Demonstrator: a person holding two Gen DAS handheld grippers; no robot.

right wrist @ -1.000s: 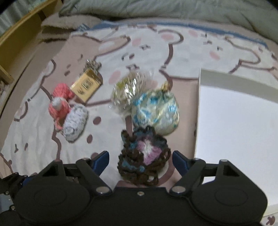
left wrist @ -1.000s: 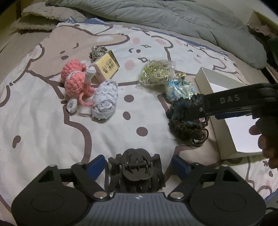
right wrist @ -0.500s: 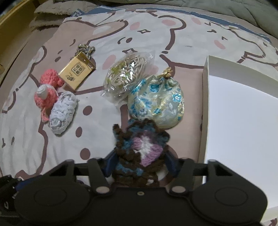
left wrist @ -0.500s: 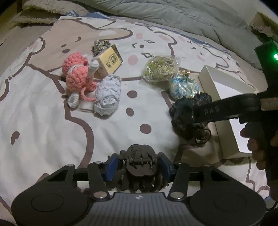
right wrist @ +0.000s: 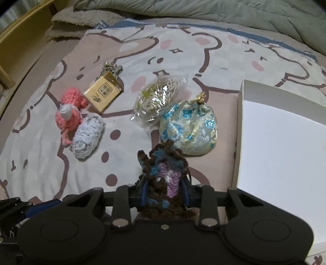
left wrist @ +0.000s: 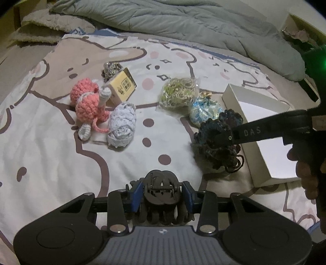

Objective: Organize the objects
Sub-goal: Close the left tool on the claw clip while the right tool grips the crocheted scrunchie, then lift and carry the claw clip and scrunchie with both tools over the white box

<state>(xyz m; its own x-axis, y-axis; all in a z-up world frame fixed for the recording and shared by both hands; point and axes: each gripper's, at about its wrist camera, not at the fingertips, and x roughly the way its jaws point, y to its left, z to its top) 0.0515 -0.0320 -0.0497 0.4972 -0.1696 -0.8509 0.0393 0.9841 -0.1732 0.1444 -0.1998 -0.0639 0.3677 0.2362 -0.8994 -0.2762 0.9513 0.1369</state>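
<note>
My left gripper (left wrist: pixel 162 196) is shut on a dark hair claw clip (left wrist: pixel 162 195) and holds it just above the bedsheet. My right gripper (right wrist: pixel 164 194) is shut on a dark brown crocheted flower piece (right wrist: pixel 163 163) with blue and purple in it; the flower also shows in the left wrist view (left wrist: pixel 219 138), lifted beside the white box (left wrist: pixel 262 142). The open white box (right wrist: pixel 285 142) lies to the right of my right gripper.
On the cartoon-print sheet lie a pink crocheted toy (left wrist: pixel 87 102), a pale lavender crocheted piece (left wrist: pixel 121 126), a small yellow box (left wrist: pixel 122 87) with a metal chain (left wrist: pixel 112 69), a clear bag of cord (left wrist: pixel 179 93) and a blue floral pouch (right wrist: pixel 189 130). A grey duvet (left wrist: pixel 183 18) lies behind.
Both grippers closed from open: the left onto the hair claw clip, the right onto the crocheted flower. Both have lifted their items slightly off the sheet.
</note>
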